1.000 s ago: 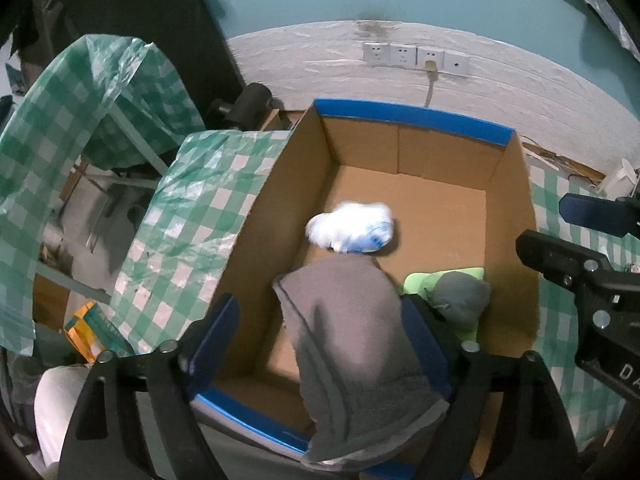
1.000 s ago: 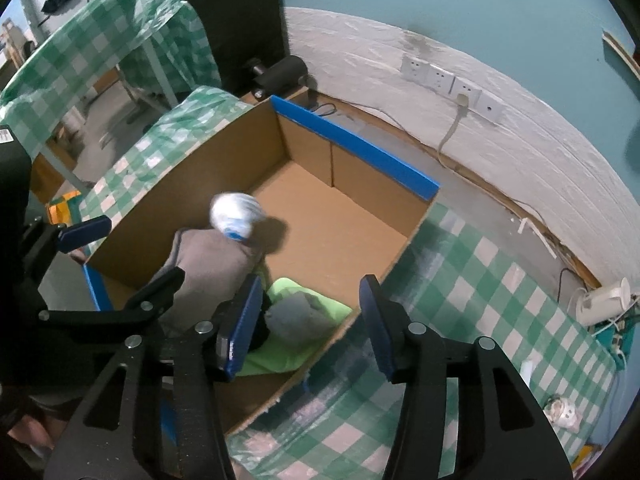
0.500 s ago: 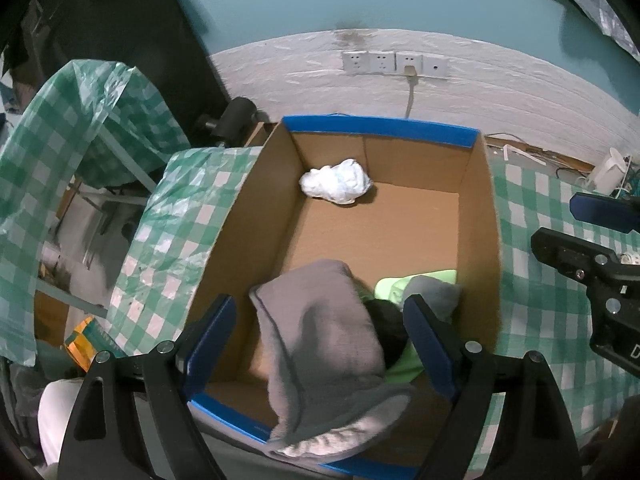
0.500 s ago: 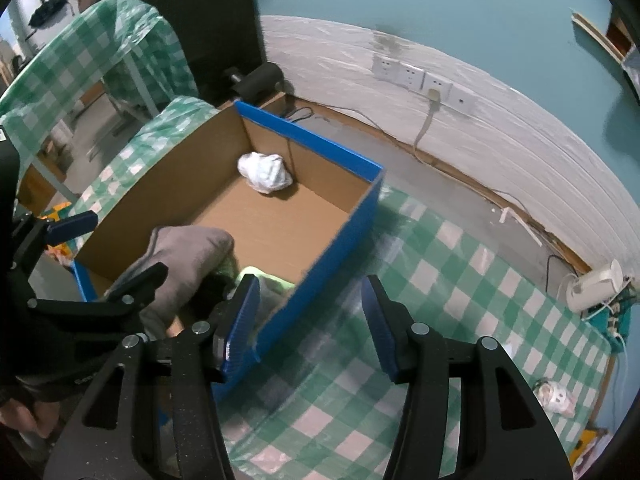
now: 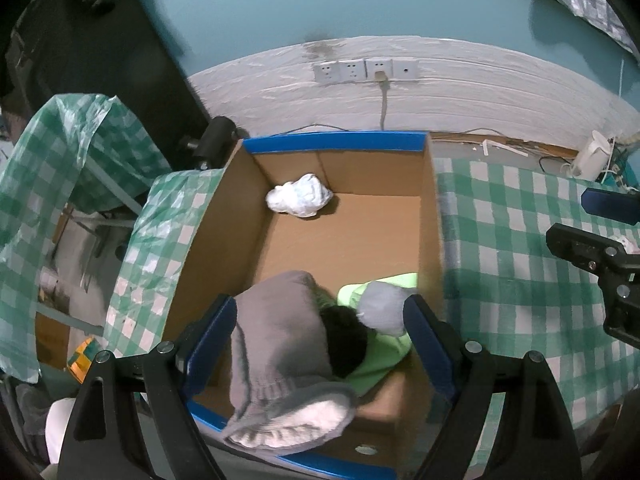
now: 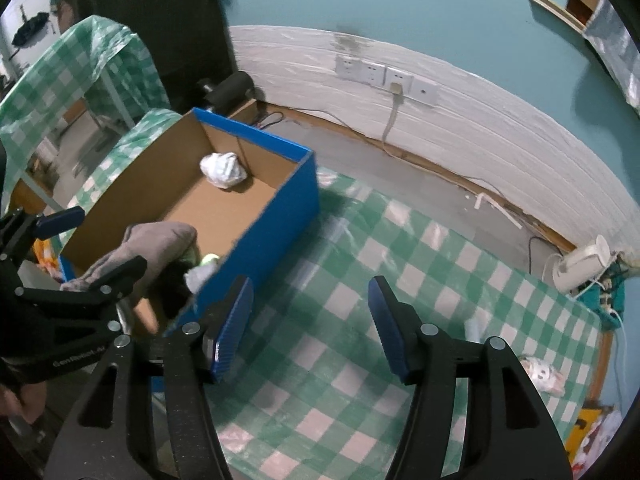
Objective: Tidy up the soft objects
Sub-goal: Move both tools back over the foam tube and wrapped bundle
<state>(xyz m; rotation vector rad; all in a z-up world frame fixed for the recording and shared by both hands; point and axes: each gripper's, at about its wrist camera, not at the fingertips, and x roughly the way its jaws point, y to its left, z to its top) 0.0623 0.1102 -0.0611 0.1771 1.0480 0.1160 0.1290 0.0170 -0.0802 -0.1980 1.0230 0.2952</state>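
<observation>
A blue cardboard box (image 5: 431, 216) (image 6: 276, 228) stands on the green checked table. In its far left corner lies a crumpled white cloth (image 5: 300, 200) (image 6: 222, 169). At its near end lie a grey knit hat (image 5: 276, 344) (image 6: 156, 240), a green cloth (image 5: 380, 356), a small grey soft ball (image 5: 382, 308) and something black (image 5: 344, 336). My left gripper (image 5: 320, 332) is open, above the box's near end, with the hat between its fingers. My right gripper (image 6: 310, 320) is open and empty over the table, right of the box. A small white soft thing (image 6: 540, 372) lies at the table's right edge.
The checked tablecloth (image 6: 360, 264) covers the table right of the box. A white wall with sockets (image 5: 364, 70) and cables lies behind. A white appliance (image 6: 584, 264) stands at the far right. Another cloth-covered table (image 5: 48, 152) is to the left.
The white cloth dropped from mid-air into the box's far left corner. Both grippers pulled back; the right one swung right, from over the box to over the table.
</observation>
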